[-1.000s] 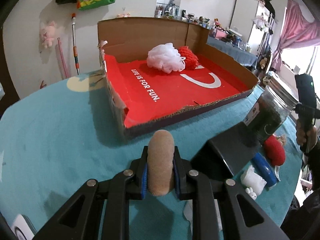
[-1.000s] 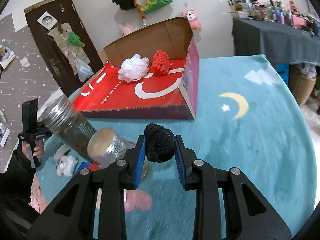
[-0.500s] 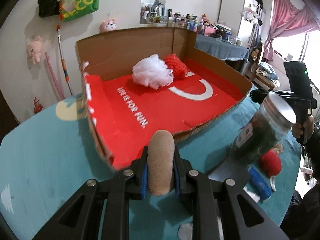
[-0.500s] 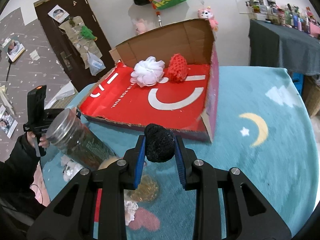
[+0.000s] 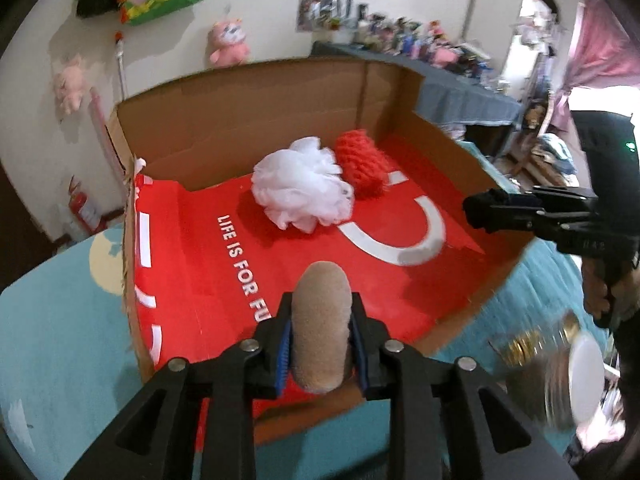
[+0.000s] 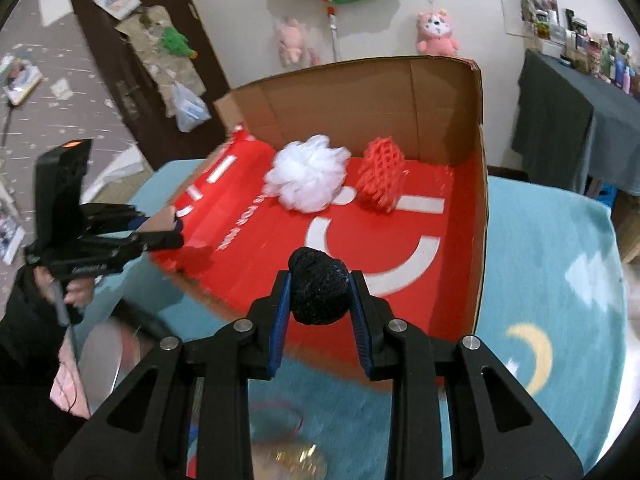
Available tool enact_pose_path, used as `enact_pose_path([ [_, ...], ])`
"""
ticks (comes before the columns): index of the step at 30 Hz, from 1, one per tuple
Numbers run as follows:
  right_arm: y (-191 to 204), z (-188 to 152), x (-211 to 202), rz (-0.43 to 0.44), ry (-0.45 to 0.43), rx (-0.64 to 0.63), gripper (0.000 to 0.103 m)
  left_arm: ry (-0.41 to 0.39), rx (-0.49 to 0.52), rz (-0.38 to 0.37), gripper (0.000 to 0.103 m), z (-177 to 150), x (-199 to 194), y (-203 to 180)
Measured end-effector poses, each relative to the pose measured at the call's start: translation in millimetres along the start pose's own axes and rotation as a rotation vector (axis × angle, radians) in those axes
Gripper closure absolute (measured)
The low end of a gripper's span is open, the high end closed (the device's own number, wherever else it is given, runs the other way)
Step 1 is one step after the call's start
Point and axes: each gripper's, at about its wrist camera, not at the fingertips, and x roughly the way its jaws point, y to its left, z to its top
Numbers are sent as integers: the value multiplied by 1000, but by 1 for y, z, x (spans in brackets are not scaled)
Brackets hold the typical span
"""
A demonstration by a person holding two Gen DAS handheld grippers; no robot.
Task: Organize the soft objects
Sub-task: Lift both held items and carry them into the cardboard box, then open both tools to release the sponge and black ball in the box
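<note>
My left gripper (image 5: 319,344), jaws just easing yet pressing the upright tan sponge (image 5: 320,328), hangs over the box's (image 5: 248,120) near edge. My right gripper (image 6: 320,300) clamps the black puff (image 6: 318,290) there too; the floor lies ahead, below both.

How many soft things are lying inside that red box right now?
2: a white mesh puff and a red net sponge lie beside each other near the back wall of the box. None seem hidden.

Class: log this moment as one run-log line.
left gripper: holds tan sponge, jaws just opening | right gripper: shut on black sponge | both over box
</note>
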Motion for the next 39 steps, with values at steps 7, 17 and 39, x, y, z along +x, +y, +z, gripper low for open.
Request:
enact_pose_path([
  [7, -12, 36, 59, -233, 132, 22, 76, 101, -70, 101, 74, 24, 47, 19],
  [17, -22, 54, 99, -381, 255, -15, 76, 182, -110, 199, 72, 31, 85, 42],
  [39, -1, 51, 100, -387, 233, -103, 49, 68, -100, 199, 25, 32, 53, 35],
])
